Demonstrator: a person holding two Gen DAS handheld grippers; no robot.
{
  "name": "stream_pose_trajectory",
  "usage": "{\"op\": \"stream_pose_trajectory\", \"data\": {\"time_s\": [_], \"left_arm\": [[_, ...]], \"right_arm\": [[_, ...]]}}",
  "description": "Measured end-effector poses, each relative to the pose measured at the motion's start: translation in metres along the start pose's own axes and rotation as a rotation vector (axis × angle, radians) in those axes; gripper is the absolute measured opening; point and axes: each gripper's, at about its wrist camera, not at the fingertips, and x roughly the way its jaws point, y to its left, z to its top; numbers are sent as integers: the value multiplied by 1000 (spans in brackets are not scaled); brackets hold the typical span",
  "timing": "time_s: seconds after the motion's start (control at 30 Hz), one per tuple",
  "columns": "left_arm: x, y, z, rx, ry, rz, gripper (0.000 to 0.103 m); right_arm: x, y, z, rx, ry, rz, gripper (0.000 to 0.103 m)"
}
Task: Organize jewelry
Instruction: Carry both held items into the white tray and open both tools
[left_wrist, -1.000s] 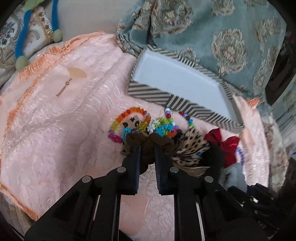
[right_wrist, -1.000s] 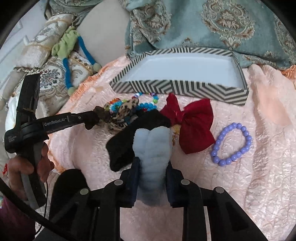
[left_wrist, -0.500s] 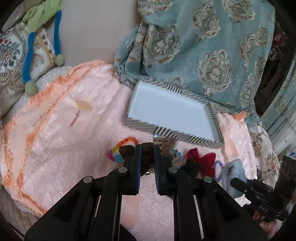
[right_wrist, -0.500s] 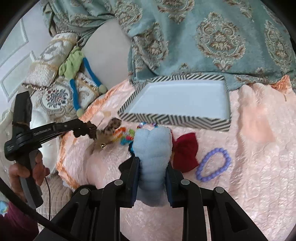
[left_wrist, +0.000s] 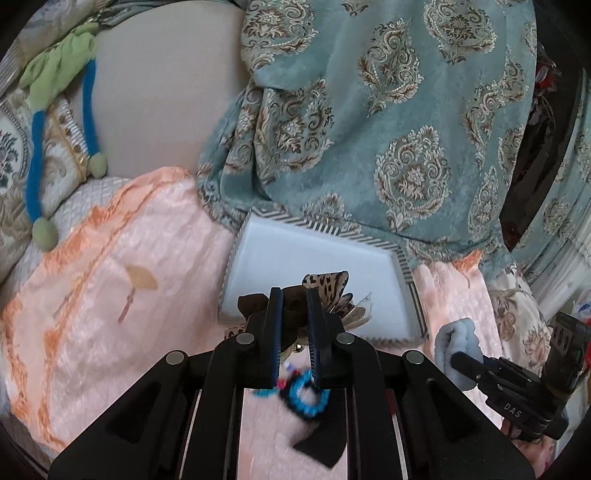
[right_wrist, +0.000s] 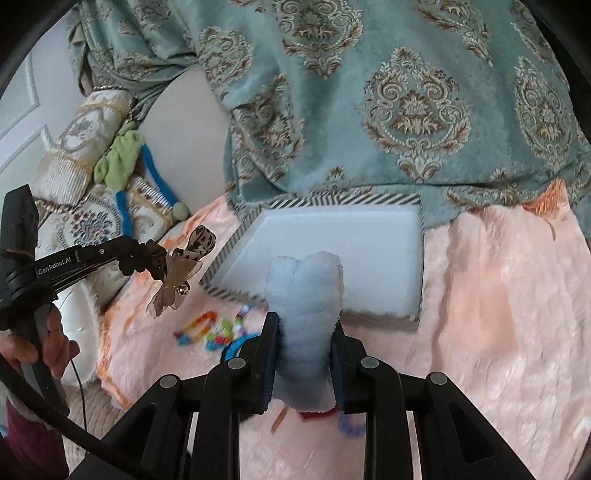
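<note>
Left wrist view shows the left gripper (left_wrist: 294, 295) clamped on a brown scrunchie (left_wrist: 251, 301) with a leopard-print bow (left_wrist: 327, 282) fanning out to the right of its fingers; the load hangs over the near edge of the striped box (left_wrist: 404, 273), whose white inside lies just ahead. Below the fingers, on the pink bedspread (left_wrist: 110, 295), lies a blue bead bracelet (left_wrist: 306, 393), blurred. Off to the right sits the right gripper (left_wrist: 461, 360), its body marked "DAS".

Right wrist view has the right gripper (right_wrist: 304, 325) closed tight on a pale blue plush scrunchie (right_wrist: 304, 291), which stands up between the fingers and in front of the striped box (right_wrist: 314, 201). To the left, the left gripper (right_wrist: 147, 258), lettered "Gen.Robot.AI", holds the leopard-print bow (right_wrist: 201, 240) with a small gold bell (right_wrist: 181, 291) dangling beneath. Between the two tools, rainbow bead bracelets (right_wrist: 210, 328) lie on the bedspread, blurred. Under the right fingers a purple bead bracelet (right_wrist: 352, 426) peeks out.
</note>
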Motion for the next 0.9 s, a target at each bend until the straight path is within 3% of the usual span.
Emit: {"op": "stream_pose_trajectory", "data": {"time_s": [0.3, 0.53, 0.77, 0.87, 0.9], "left_arm": [[77, 0, 29, -30, 56, 28, 11], [139, 4, 20, -55, 139, 25, 11], [170, 4, 7, -42, 181, 68, 12], [169, 3, 3, -18, 172, 86, 26], [166, 3, 2, -11, 168, 95, 38]], "right_arm": [[64, -28, 29, 37, 56, -42, 24], [112, -65, 29, 93, 138, -77, 24], [133, -88, 18, 143, 187, -84, 26], [129, -84, 19, 129, 173, -97, 35], [127, -83, 19, 123, 168, -102, 40]]}}
